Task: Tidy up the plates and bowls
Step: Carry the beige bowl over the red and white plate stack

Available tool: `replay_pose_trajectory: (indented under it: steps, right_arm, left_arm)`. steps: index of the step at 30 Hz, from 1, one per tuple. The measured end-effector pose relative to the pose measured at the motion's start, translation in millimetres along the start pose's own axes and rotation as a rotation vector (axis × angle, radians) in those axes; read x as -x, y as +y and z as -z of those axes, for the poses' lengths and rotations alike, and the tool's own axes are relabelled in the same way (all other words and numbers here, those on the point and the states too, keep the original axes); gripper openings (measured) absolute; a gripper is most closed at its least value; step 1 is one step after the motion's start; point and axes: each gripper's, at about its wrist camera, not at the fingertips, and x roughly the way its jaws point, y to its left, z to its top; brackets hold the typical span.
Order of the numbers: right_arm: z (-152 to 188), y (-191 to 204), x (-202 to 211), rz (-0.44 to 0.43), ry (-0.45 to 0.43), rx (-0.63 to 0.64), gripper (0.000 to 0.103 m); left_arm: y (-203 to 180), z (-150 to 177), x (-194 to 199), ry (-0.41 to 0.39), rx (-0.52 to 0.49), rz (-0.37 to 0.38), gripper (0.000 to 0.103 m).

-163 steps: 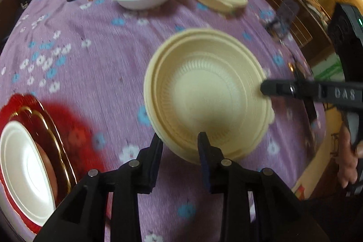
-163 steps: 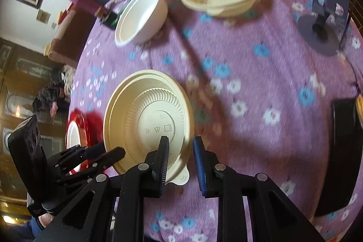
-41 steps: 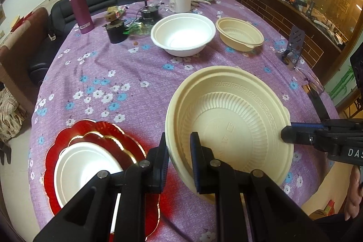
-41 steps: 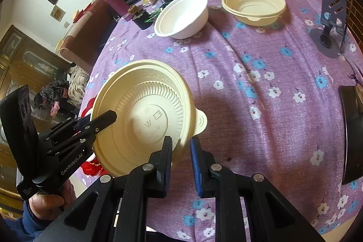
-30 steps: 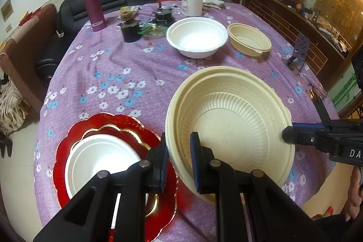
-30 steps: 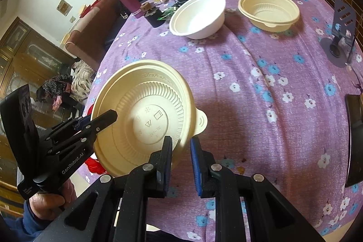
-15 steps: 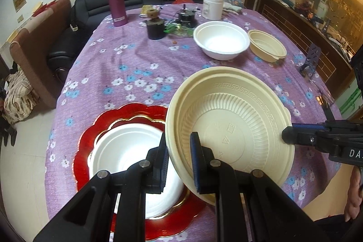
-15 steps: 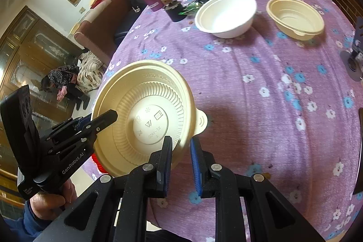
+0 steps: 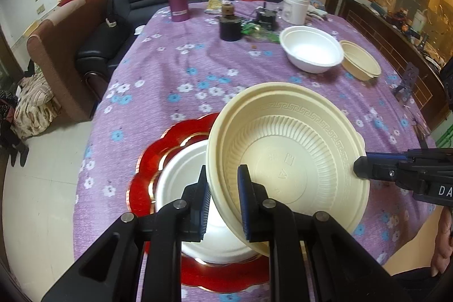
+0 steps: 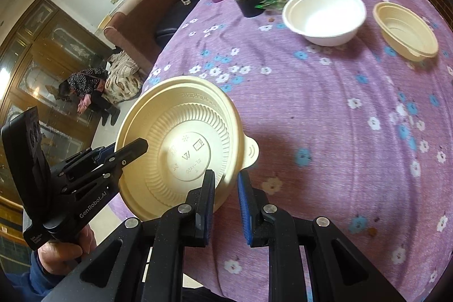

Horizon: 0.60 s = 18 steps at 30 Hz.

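Below my big cream ribbed plastic bowl (image 9: 286,160) — white foam bowl (image 9: 181,177) on red plate (image 9: 147,157); left gripper (image 9: 222,200), right gripper (image 10: 225,197) both pinch cream rim, left nearer.

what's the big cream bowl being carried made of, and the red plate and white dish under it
Cream bowl: looks like thin moulded plastic, matte, with fine ribs, a key-pattern band at the rim and embossed marks on its base. Red plate: glossy, scalloped, gold-trimmed; probably lacquered plastic or melamine, hard to tell. White dish: plain dull white, likely foam or pressed pulp, though the look leaves it open.
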Motion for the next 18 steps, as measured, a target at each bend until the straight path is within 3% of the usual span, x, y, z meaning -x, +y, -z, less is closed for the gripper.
replay_pose_trajectory:
  steps: [18]
  right_arm:
    - [-8.0,40.2,-52.4,-0.029,0.097,0.068,0.019]
  left_arm:
    - [51.5,21.4,-10.6,0.052,0.088,-0.028,0.017]
